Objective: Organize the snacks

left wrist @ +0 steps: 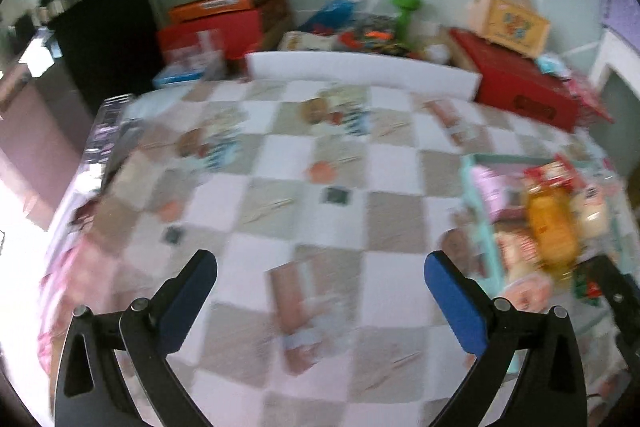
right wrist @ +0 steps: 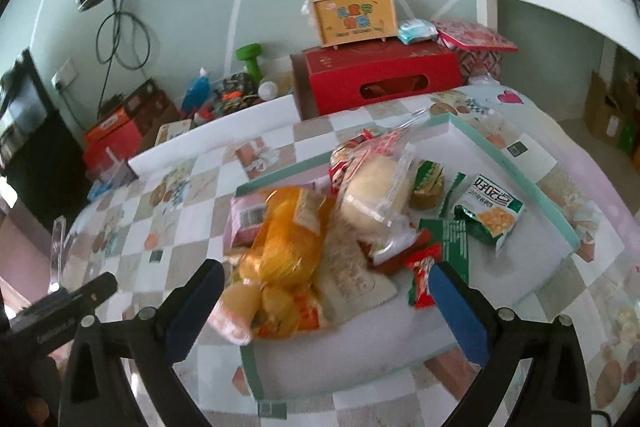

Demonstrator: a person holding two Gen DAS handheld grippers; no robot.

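A: Where are the snacks?
B: They sit piled in the tray [right wrist: 516,163] with the green rim. An orange bag [right wrist: 292,231] lies on top.
A: And the right gripper [right wrist: 326,301]?
B: Its fingers are spread wide above the pile, holding nothing.
A: The left gripper [left wrist: 320,283]?
B: Spread too, over the checked tablecloth [left wrist: 280,155].

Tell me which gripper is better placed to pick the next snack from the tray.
Right. The right gripper hangs open directly over the snack pile in the teal-rimmed tray, with the orange bag between its fingers. The left gripper faces bare checkered tablecloth.
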